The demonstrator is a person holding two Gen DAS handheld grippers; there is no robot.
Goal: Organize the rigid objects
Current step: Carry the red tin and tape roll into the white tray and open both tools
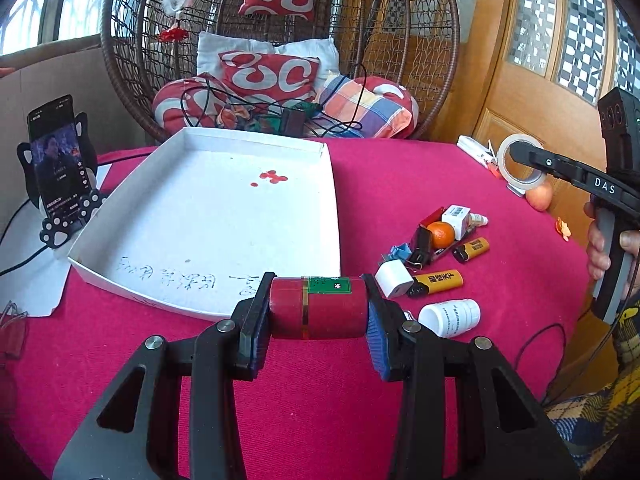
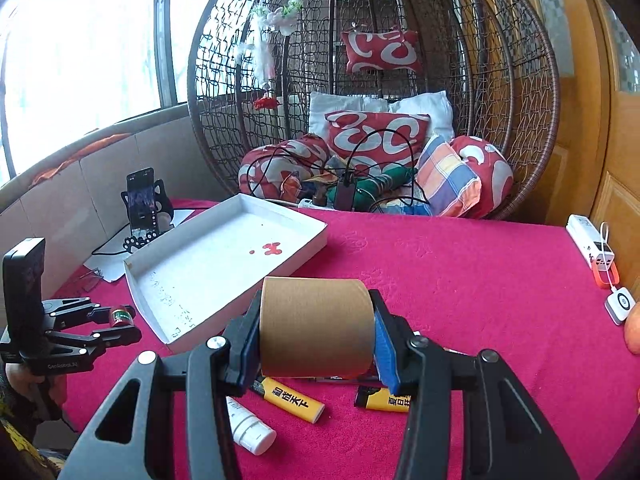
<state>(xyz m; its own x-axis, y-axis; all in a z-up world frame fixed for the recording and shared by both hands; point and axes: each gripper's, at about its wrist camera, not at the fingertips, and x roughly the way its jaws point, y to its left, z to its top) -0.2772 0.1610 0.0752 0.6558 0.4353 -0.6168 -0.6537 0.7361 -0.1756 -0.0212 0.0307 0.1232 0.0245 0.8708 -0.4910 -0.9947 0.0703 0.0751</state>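
Your left gripper (image 1: pixel 319 308) is clenched on a red canister (image 1: pixel 318 306), one pad on each flat end, the body lying crosswise between the fingers and lifted just short of the near rim of the white tray (image 1: pixel 224 216). Your right gripper (image 2: pixel 316 334) is likewise clamped, holding a brown tape roll (image 2: pixel 316 326) by its two faces above the scattered items. The tray stands at 12 o'clock from the left gripper and at about 10 o'clock from the right one; it appears to hold nothing yet, only red marks and handwriting on its floor. Judgement: both loads are ready for placement, and the tray is the likely destination. Carry the canister forward over the rim before lowering, so its underside does not catch the low wall. Set it down lying flat toward a far corner, leaving the near floor free for the roll. A round body may roll once let go, so rest it against a wall before parting the fingers. Bring the right gripper in second, approaching from 4 o'clock, to keep the two tools from meeting over the tray. Remaining on the bench at 2 o'clock of the left gripper: a white bottle (image 1: pixel 450 316), two yellow lighters (image 1: pixel 436 282), a white cube (image 1: pixel 393 279) and an orange (image 1: pixel 441 235).
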